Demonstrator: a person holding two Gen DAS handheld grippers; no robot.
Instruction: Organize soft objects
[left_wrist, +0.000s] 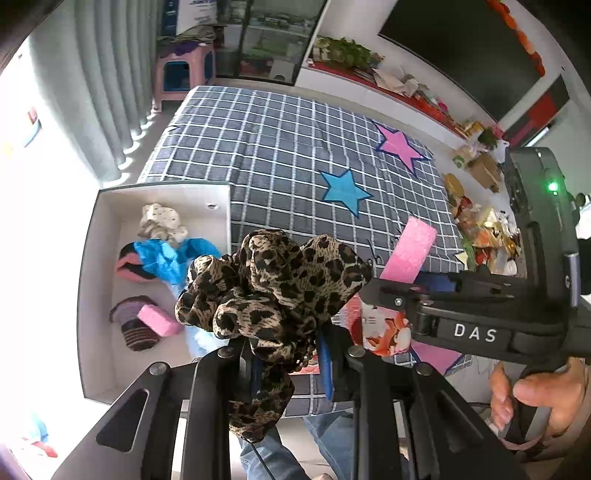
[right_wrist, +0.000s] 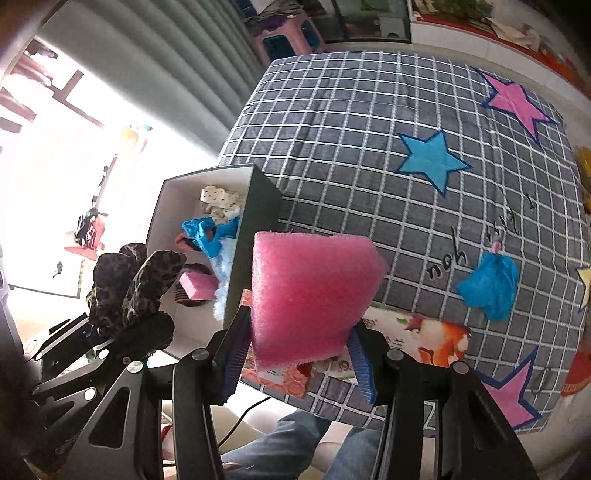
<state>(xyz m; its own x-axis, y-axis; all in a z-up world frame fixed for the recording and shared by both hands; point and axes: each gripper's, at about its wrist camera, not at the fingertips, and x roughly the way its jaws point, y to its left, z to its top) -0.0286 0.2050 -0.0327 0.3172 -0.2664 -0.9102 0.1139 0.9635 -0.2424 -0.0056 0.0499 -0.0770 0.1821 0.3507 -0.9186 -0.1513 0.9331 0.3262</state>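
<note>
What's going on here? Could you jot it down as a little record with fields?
Left gripper: shut on leopard-print scrunchie
Right gripper: shut on pink sponge
Box: white, open, at the table's edge, already holds socks, blue cloth, a second pink sponge
Table cover: grey checked, with stars
Left on table: blue cloth bundle
</note>
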